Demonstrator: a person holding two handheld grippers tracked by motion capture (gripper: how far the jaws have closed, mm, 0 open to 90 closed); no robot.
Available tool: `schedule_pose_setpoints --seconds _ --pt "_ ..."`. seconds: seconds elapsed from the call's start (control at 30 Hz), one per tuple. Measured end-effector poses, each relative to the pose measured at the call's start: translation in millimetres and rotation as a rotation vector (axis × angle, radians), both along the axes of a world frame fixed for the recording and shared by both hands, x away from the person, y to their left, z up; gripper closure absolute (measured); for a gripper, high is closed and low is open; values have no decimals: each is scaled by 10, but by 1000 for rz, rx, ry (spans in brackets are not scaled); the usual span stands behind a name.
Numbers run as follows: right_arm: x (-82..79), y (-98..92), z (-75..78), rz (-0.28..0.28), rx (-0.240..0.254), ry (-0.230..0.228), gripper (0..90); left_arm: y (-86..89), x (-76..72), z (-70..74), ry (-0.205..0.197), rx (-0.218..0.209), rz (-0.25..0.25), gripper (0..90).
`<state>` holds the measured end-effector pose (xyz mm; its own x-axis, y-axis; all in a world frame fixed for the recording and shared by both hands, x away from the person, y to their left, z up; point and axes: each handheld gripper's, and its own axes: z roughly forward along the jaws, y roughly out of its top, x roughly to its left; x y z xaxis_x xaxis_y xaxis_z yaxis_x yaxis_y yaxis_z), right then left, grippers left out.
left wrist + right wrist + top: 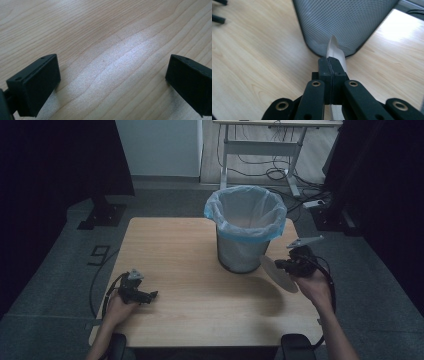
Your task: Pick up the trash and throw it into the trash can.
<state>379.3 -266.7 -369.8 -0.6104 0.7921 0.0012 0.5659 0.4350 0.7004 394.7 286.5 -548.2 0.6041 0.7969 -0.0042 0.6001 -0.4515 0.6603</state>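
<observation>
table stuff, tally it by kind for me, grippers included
Black two-jaw grippers: 2, the left gripper with jaws apart over bare wood, the right gripper shut on the disc.
Grey mesh waste bin with pale blue plastic liner: 1
Thin, round, pale flat disc: 1
Light wooden table: 1
Total: 5

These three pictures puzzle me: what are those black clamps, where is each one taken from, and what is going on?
A person sits at a wooden table, holding a clamp tool in each hand. The top picture looks down from above. The other two come from cameras riding on each tool. The right hand-held gripper is shut on a thin paper plate, seen edge-on in its own view, beside a mesh bin lined with a blue bag. The left hand-held gripper rests low over the table, open, holding nothing.
</observation>
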Motion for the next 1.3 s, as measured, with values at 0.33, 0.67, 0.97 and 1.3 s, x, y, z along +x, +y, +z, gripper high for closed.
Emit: schedule_pose_setpoints --seconds 0.33,0.67,0.97,1.3 --pt "91 -167 182 -77 -13 -18 896 0 0 0 0 0 0 0" --pt "188 -294 407 -137 -17 -23 896 0 0 0 0 0 0 0" --pt "287 -332 670 -171 -25 -39 895 1 0 1 0 0 0 0" --pt "384 -324 950 -191 -32 -56 895 0 0 0 0 -1 0 0"
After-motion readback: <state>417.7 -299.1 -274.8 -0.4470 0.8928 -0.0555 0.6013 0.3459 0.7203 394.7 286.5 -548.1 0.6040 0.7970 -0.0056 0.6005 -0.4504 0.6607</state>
